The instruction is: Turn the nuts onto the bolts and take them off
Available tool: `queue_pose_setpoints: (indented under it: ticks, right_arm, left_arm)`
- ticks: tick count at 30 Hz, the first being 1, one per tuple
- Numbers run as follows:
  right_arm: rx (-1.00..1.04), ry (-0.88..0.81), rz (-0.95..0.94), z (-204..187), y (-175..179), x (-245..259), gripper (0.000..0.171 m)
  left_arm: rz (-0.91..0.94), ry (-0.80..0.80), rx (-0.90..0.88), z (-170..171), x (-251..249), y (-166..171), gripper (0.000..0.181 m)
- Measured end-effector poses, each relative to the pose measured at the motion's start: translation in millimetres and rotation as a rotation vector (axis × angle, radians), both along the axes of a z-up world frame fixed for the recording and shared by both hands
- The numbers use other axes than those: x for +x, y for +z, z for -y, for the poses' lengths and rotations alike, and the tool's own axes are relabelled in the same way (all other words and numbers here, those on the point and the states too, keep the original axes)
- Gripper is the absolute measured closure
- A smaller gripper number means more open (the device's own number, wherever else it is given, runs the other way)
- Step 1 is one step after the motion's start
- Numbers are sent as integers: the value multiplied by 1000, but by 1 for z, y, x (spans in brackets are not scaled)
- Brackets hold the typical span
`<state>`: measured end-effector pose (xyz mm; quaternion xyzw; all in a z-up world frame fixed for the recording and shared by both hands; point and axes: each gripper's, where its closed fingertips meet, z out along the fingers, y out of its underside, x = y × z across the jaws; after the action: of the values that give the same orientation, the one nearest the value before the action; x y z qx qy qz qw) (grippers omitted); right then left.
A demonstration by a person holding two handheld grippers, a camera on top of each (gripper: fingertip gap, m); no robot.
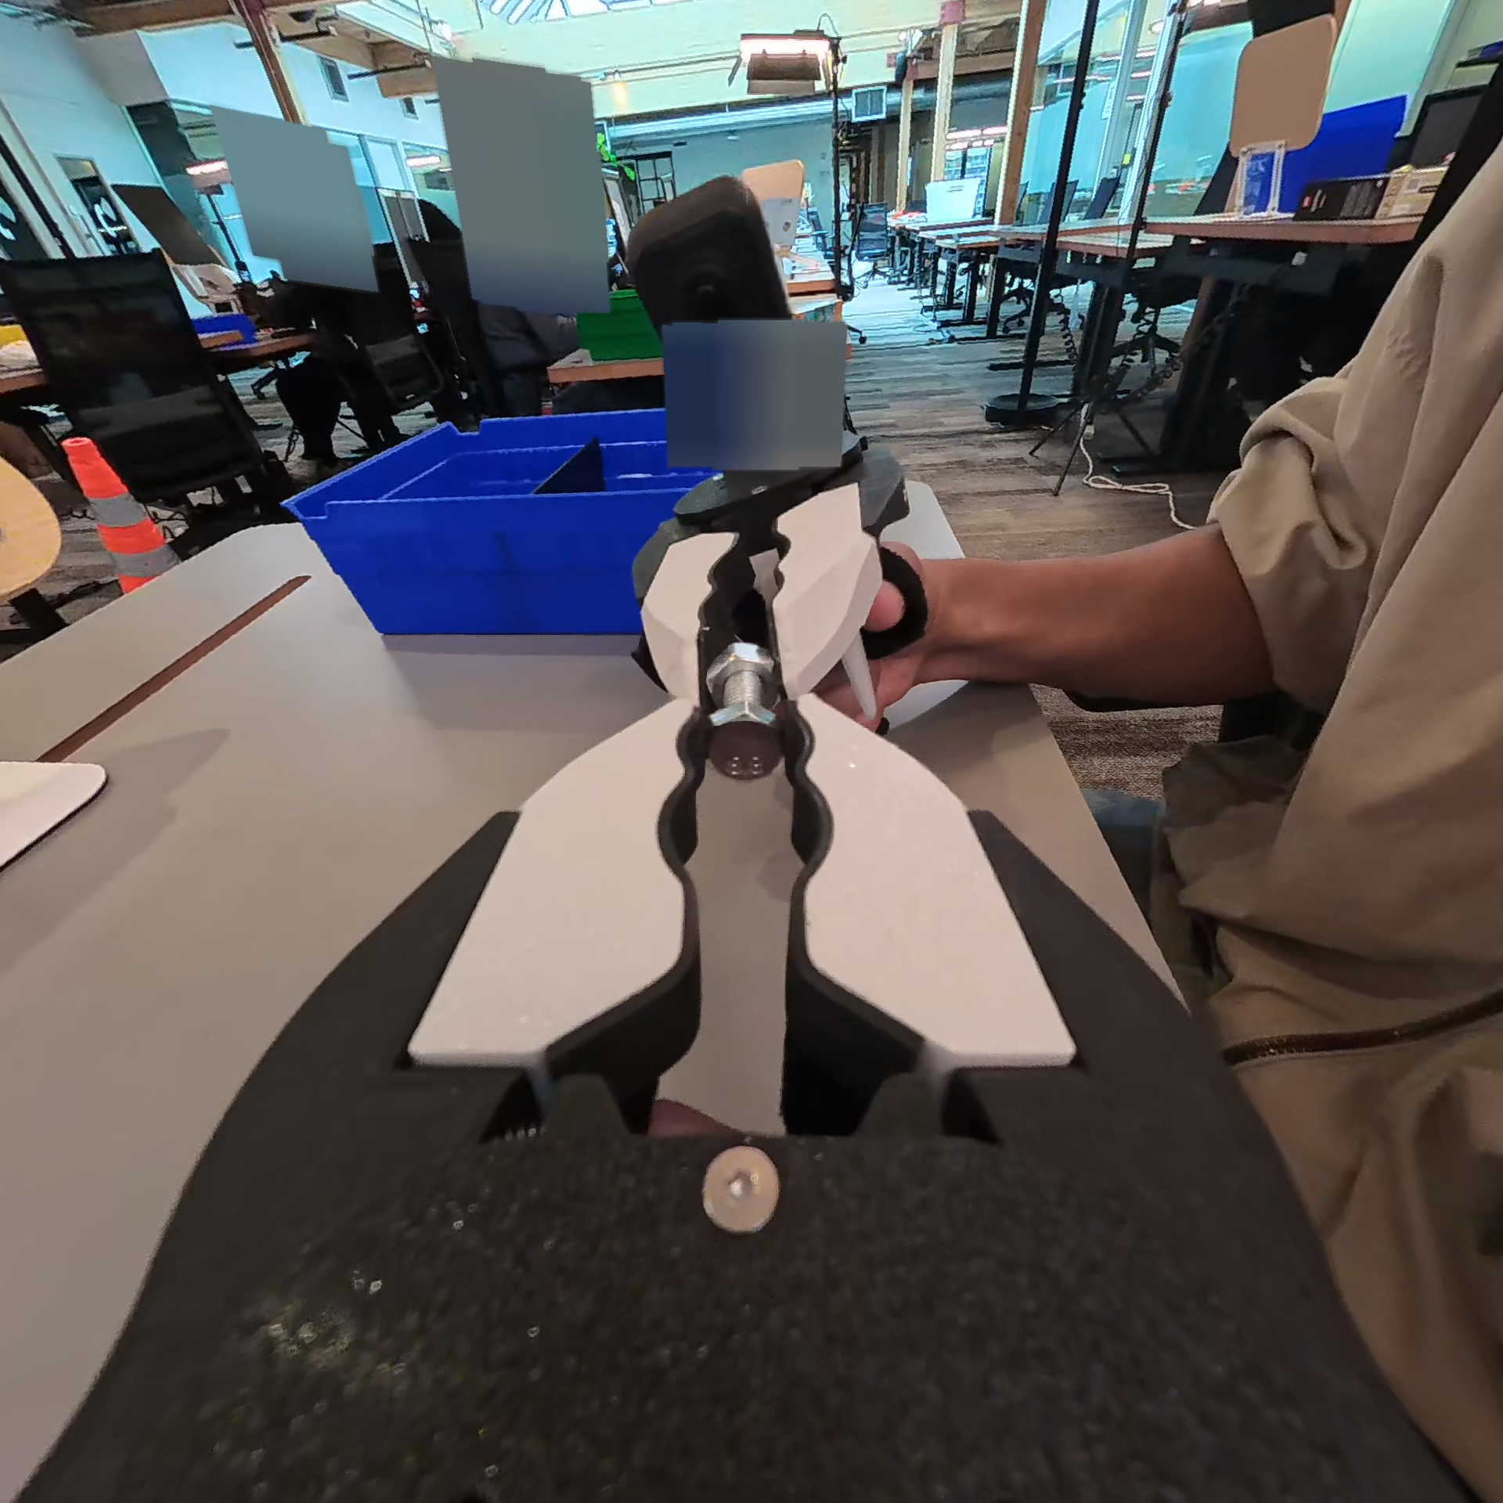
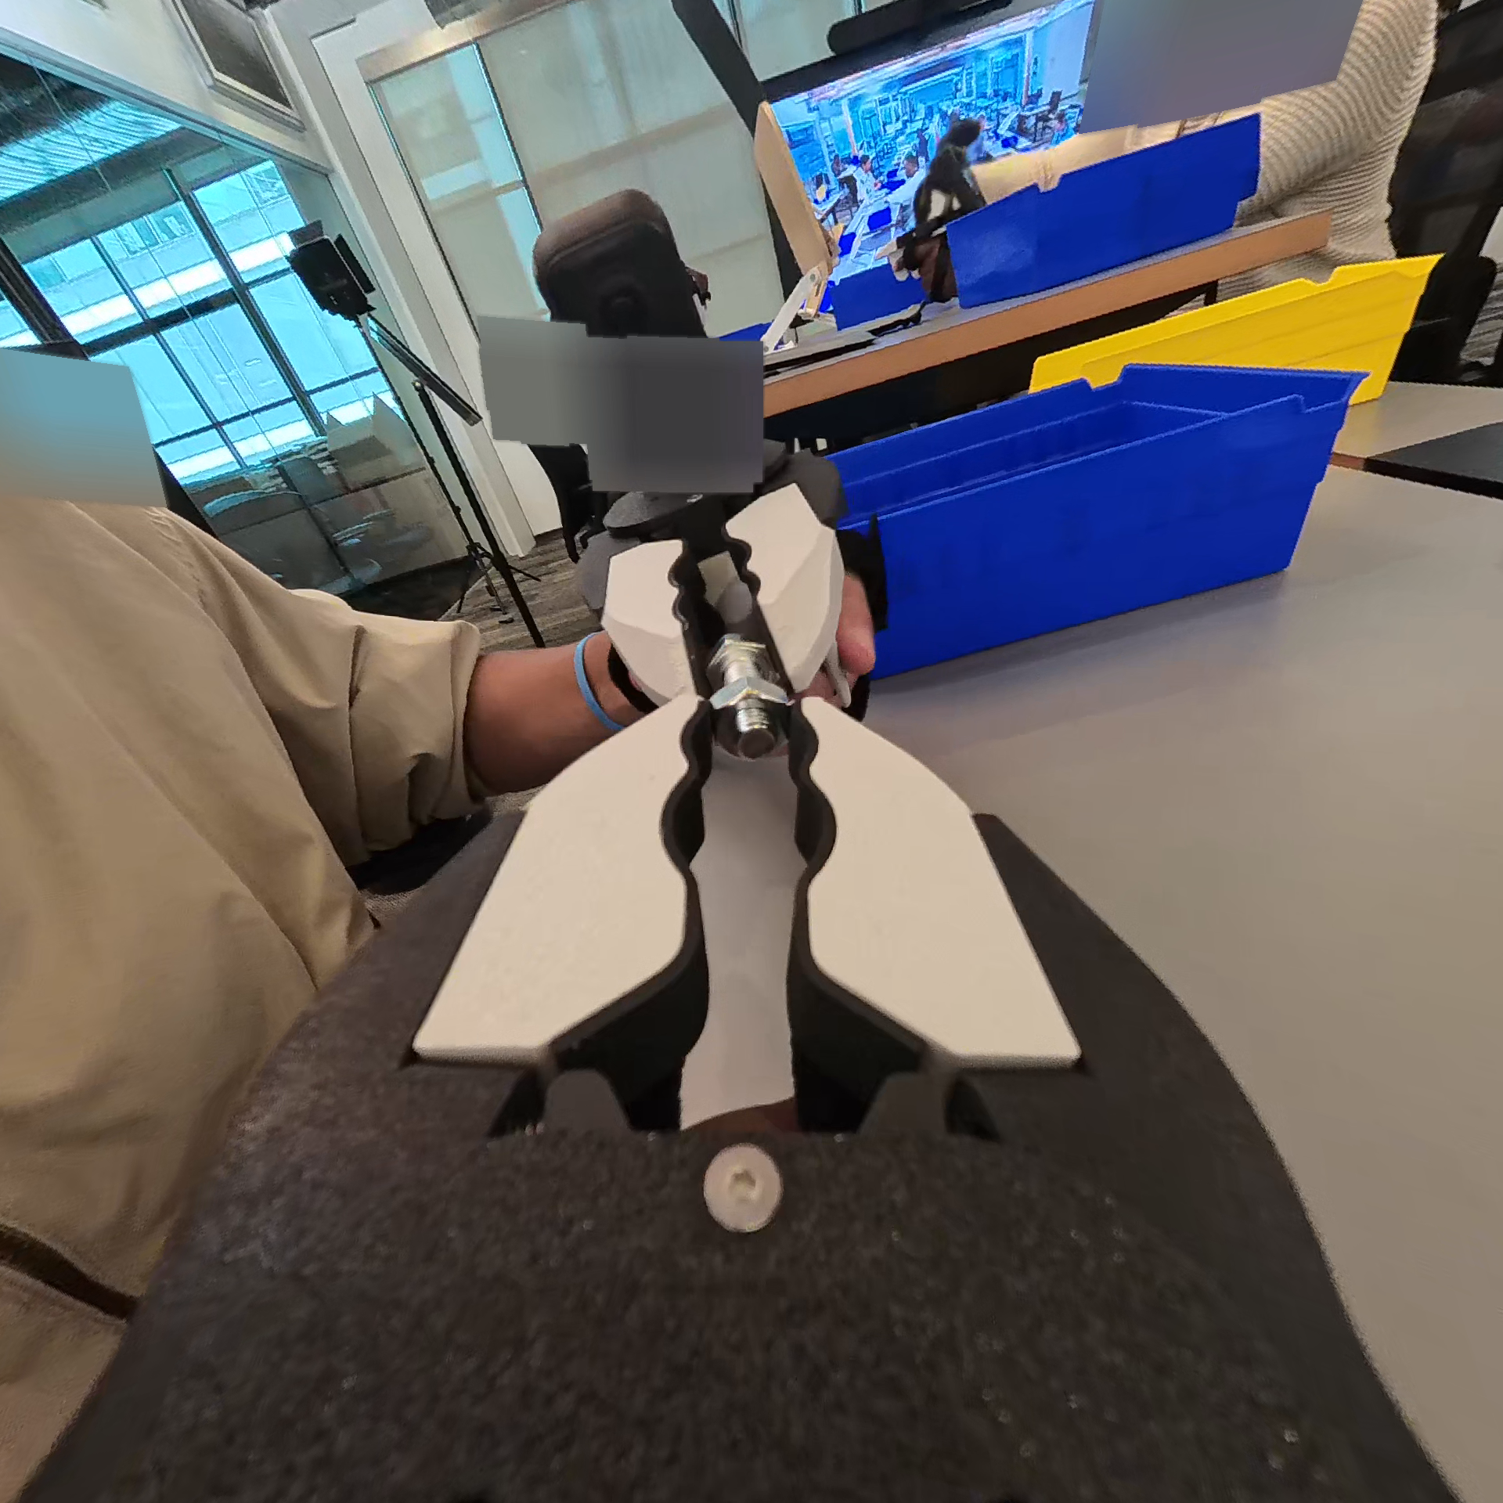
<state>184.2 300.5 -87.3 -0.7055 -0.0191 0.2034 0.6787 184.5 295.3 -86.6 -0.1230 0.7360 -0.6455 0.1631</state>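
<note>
L hand-held gripper [image 1: 744, 736] clamps bolt [image 1: 738, 691], R hand-held gripper [image 2: 744, 720] nut [image 2: 744, 697].

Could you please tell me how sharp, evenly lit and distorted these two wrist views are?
Left wrist view: bolt and nut sharp, soft even light, beams bowed by the wide lens. Right wrist view: nut sharp, sleeve stretched at the edge, window bright without glare.
</note>
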Motion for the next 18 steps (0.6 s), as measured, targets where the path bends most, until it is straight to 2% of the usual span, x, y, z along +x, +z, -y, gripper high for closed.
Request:
queue_pose_setpoints:
  ticks: [11, 18]
  right_arm:
    - [37, 45, -98, 2, 8, -1, 153]
    - [71, 62, -146, 7, 15, 2, 153]
  left_arm:
    - [118, 31, 8, 2, -1, 7, 163]
    - [109, 39, 9, 2, 0, 8, 155]
